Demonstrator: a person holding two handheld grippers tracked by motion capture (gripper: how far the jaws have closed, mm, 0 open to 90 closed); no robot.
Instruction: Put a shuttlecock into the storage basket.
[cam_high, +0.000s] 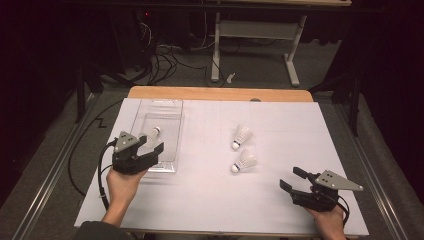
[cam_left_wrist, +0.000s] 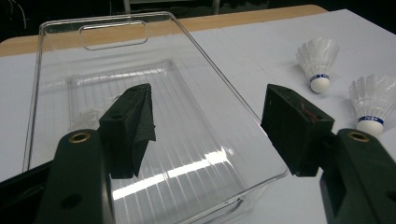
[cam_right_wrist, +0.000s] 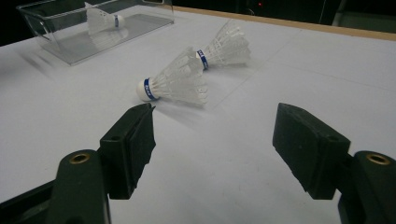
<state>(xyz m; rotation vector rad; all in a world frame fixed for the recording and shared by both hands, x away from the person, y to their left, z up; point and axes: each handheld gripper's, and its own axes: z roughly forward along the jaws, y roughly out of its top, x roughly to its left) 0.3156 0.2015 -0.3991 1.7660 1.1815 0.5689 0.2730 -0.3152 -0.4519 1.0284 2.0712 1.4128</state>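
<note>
A clear plastic tray (cam_high: 165, 107) lies at the left of the white mat, with one white shuttlecock (cam_high: 152, 134) inside it. Two more shuttlecocks lie on the mat near the middle, one farther (cam_high: 242, 136) and one nearer (cam_high: 245, 161). My left gripper (cam_high: 151, 145) hangs open over the tray's near end, nothing between its jaws. In the left gripper view its jaws (cam_left_wrist: 210, 116) spread above the tray (cam_left_wrist: 112, 21), and the tray's shuttlecock (cam_left_wrist: 86, 116) shows faintly by the left jaw. My right gripper (cam_high: 290, 178) stands open at the front right, pointing at the nearer shuttlecock (cam_right_wrist: 177, 81), a short way off.
The white mat (cam_high: 210, 195) covers a wooden table whose bare far edge (cam_high: 220, 93) shows. Beyond the table are a dark floor with cables and a white desk frame (cam_high: 255, 30). The farther shuttlecock (cam_right_wrist: 226, 46) and tray (cam_right_wrist: 60, 46) appear in the right gripper view.
</note>
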